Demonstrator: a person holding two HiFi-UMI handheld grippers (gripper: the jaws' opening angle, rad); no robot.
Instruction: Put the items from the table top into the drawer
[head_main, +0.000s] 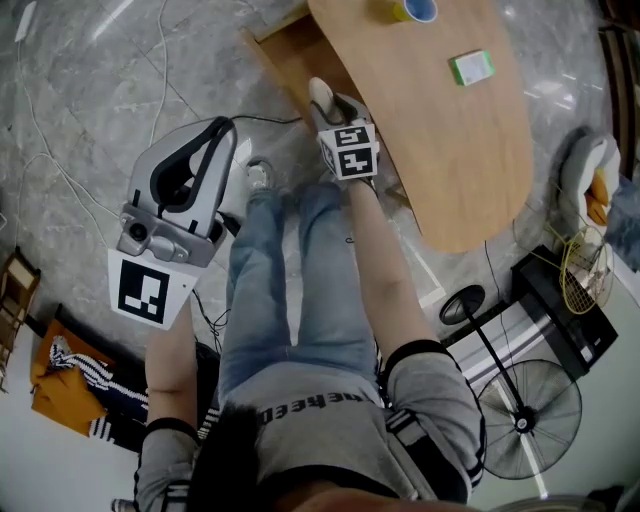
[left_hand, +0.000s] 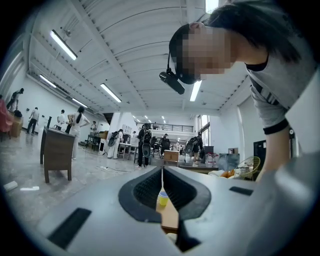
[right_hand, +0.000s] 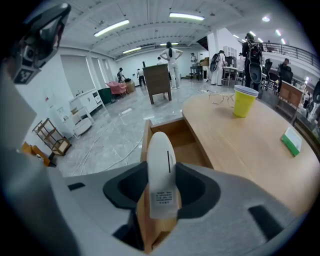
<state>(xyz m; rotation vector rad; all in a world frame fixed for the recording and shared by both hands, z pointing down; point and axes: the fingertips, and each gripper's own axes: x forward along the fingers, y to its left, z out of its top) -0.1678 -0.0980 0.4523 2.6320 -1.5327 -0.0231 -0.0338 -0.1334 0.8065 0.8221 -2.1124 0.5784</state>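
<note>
My right gripper (head_main: 326, 106) is shut on a white oval device (head_main: 321, 94) with a small label, holding it at the near edge of the wooden table (head_main: 450, 150), just short of the open drawer (head_main: 290, 55). In the right gripper view the device (right_hand: 161, 175) stands upright between the jaws of the gripper (right_hand: 162, 186), with the drawer (right_hand: 177, 137) beyond, its inside bare. A yellow cup (head_main: 415, 8) and a green-and-white box (head_main: 470, 67) lie on the table top. My left gripper (head_main: 215, 135) hangs over the floor left of the table, shut on nothing (left_hand: 162, 172).
The right gripper view also shows the yellow cup (right_hand: 245, 102), a pair of glasses (right_hand: 220, 98) and the box (right_hand: 291, 140). A floor fan (head_main: 520, 420), a black case (head_main: 565, 300) and a white chair (head_main: 590, 170) stand to the right. Cables cross the floor (head_main: 60, 140).
</note>
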